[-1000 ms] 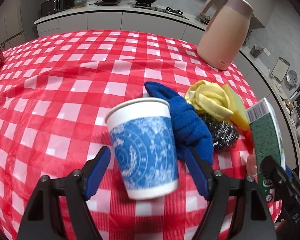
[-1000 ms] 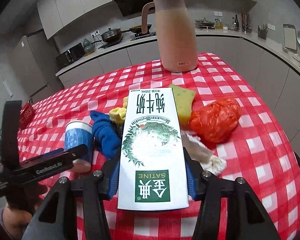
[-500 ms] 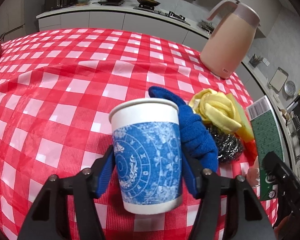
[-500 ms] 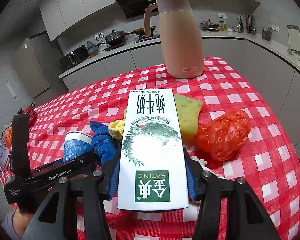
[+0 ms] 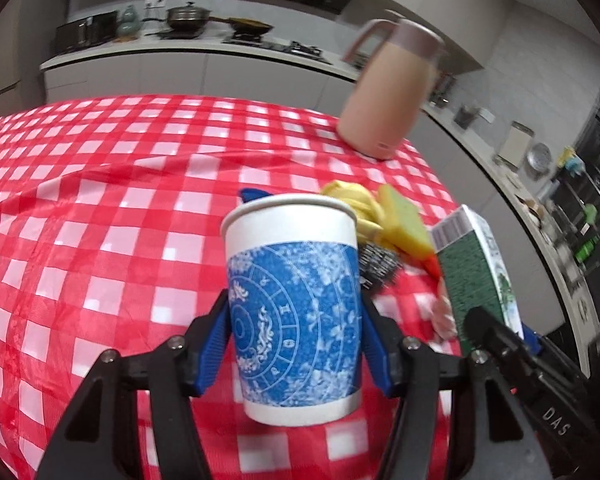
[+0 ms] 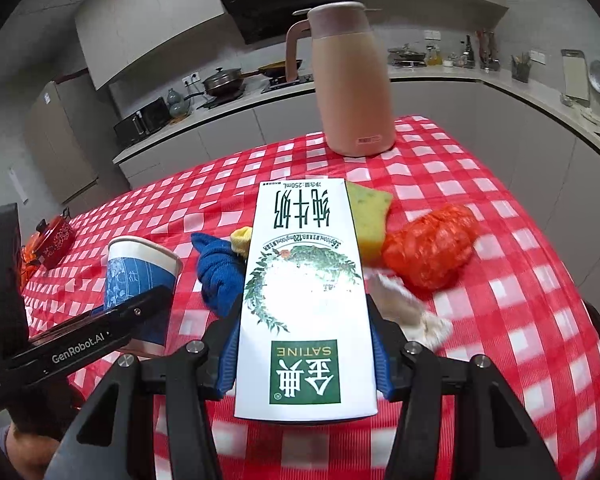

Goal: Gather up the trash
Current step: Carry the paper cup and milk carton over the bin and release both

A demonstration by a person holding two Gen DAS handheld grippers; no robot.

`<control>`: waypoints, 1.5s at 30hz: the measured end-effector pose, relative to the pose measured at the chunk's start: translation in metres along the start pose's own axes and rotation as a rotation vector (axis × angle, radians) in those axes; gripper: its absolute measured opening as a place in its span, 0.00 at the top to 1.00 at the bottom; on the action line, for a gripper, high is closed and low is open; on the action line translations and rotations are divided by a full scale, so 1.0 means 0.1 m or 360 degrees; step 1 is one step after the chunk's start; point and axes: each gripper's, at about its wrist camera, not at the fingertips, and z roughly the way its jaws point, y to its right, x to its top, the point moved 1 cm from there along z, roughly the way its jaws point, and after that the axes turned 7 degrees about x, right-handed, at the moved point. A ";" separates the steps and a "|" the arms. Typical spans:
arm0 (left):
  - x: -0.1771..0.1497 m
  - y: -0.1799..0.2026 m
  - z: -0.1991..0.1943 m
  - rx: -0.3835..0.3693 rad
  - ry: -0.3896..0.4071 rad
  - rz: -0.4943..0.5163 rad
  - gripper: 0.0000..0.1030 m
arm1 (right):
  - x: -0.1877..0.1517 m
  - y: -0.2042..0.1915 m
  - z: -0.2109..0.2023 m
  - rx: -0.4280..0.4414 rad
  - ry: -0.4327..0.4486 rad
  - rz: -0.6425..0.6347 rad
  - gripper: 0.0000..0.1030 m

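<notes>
Two grippers, both loaded. At far left in the right wrist view, a red tin (image 6: 55, 236) sits on the checked cloth (image 6: 500, 304). Left gripper (image 5: 294, 338) is clamped on the paper cup (image 5: 294, 276), blue pads pressed to its sides; cup upright, raised off the cloth. Behind it lie a blue cloth (image 6: 219, 270), a yellow rag (image 5: 350, 196), a steel scourer (image 5: 378, 262) and a sponge (image 6: 370, 220), bunched together. Right gripper (image 6: 305, 354) grips the milk carton (image 6: 305, 292), print upside down, held above the table. Right of the carton: crumpled tissue (image 6: 410, 312) and an orange bag (image 6: 430, 246), just beside each other. Pink jug (image 6: 350, 80) stands at the table's far edge.
</notes>
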 end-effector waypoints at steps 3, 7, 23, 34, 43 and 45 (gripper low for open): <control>-0.06 0.09 -0.06 -0.0056 -0.0005 0.0061 0.41 | -0.14 -0.01 -0.17 -0.0049 0.0018 0.0042 0.46; -0.15 0.23 -0.13 -0.0124 -0.0014 0.0112 0.41 | -0.26 0.02 -0.34 -0.0099 0.0027 0.0091 0.46; -0.46 1.18 -0.20 -0.0046 0.0058 0.0027 0.41 | -0.38 0.93 -0.85 0.0054 0.0034 0.0056 0.46; -0.63 2.44 -0.06 -0.0063 0.0024 -0.0046 0.41 | -0.20 2.22 -1.37 0.0115 0.0003 -0.0009 0.46; -0.61 3.31 0.23 -0.0213 -0.0048 0.0187 0.41 | -0.23 3.18 -1.70 -0.0062 0.0055 0.0203 0.46; -0.62 3.48 0.32 -0.0248 -0.0081 0.0232 0.41 | -0.27 3.39 -1.76 -0.0111 0.0066 0.0266 0.46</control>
